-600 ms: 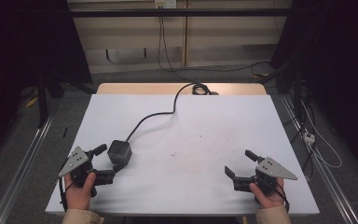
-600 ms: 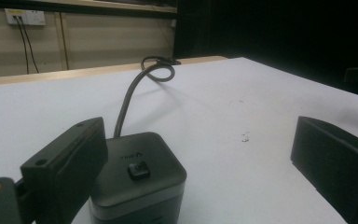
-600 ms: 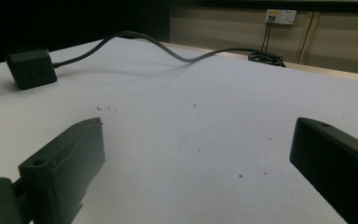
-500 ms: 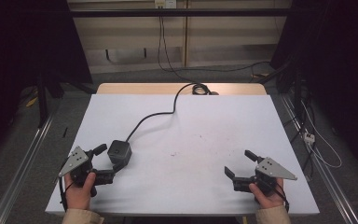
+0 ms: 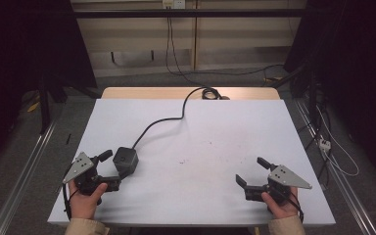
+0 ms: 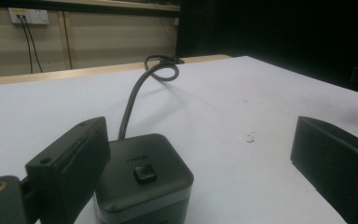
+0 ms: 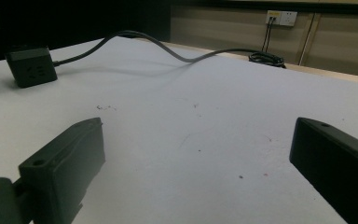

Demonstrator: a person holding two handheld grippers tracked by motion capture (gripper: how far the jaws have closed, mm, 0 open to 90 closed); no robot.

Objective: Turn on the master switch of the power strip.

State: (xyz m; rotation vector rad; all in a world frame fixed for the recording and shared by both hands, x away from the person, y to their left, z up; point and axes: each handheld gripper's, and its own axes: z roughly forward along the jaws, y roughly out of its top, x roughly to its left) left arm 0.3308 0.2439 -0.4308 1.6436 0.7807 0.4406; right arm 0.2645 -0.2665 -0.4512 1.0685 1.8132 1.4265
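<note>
1. High view: basically nothing has moved since half a second back. Both hands sit parked at the near edge of the white table, so my guess is the grab hasn't really started. The left gripper is at about 8 o'clock on the table, jaws spread wide. The black power cube sits right at its tips, just past them. The cube's cable snakes up toward 12 o'clock and drops off the far edge. The right gripper is at about 5 o'clock, also wide open, holding nothing, well apart from the cube.

2. Left gripper view: the cube is close up, nearer the left jaw than the right one. I can't tell if it's touching. It's a matte dark plastic box with rounded corners and a small square button on top. The cable looks like thick, stiff rubber.

3. Right gripper view: the cube is off at 10 o'clock, sockets on its side. The tabletop is smooth, with a few specks.
</note>
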